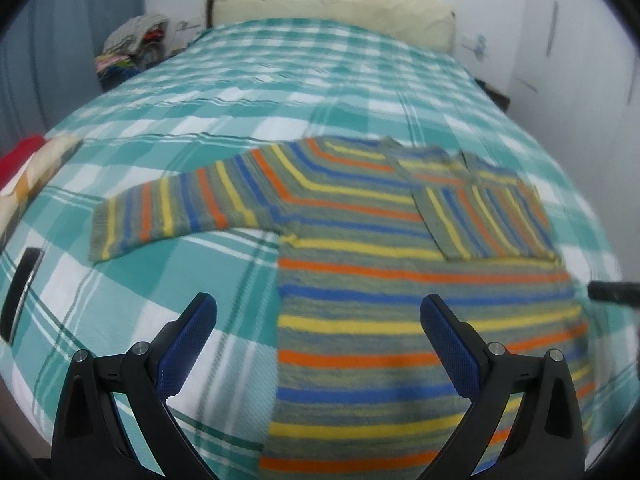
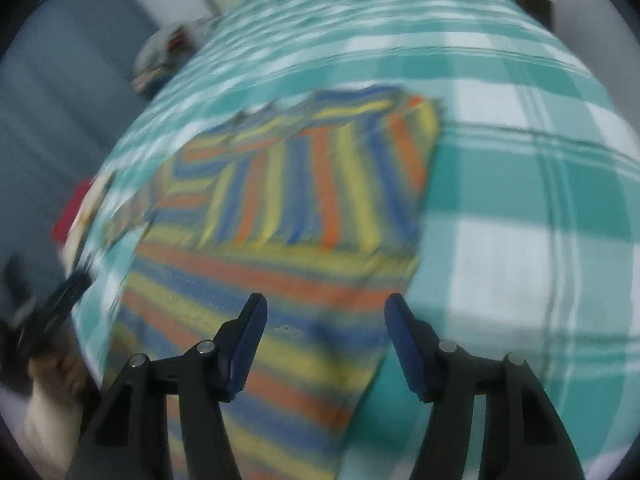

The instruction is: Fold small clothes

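Note:
A small striped sweater [image 1: 360, 288], grey-green with orange, yellow and blue bands, lies flat on the bed. Its left sleeve [image 1: 180, 212] stretches out to the left. Its right sleeve [image 1: 488, 220] is folded over the chest. My left gripper [image 1: 318, 306] is open and empty above the sweater's lower left edge. My right gripper [image 2: 326, 306] is open and empty above the sweater's [image 2: 280, 240] lower right part; this view is blurred. The folded sleeve [image 2: 320, 188] shows there too.
The bed has a teal and white checked cover [image 1: 280, 80] and a cream pillow [image 1: 332, 4] at the head. A pile of clothes [image 1: 132, 48] sits beyond the far left corner. Red and cream cloth [image 1: 24, 168] lies at the left edge. A wall stands to the right.

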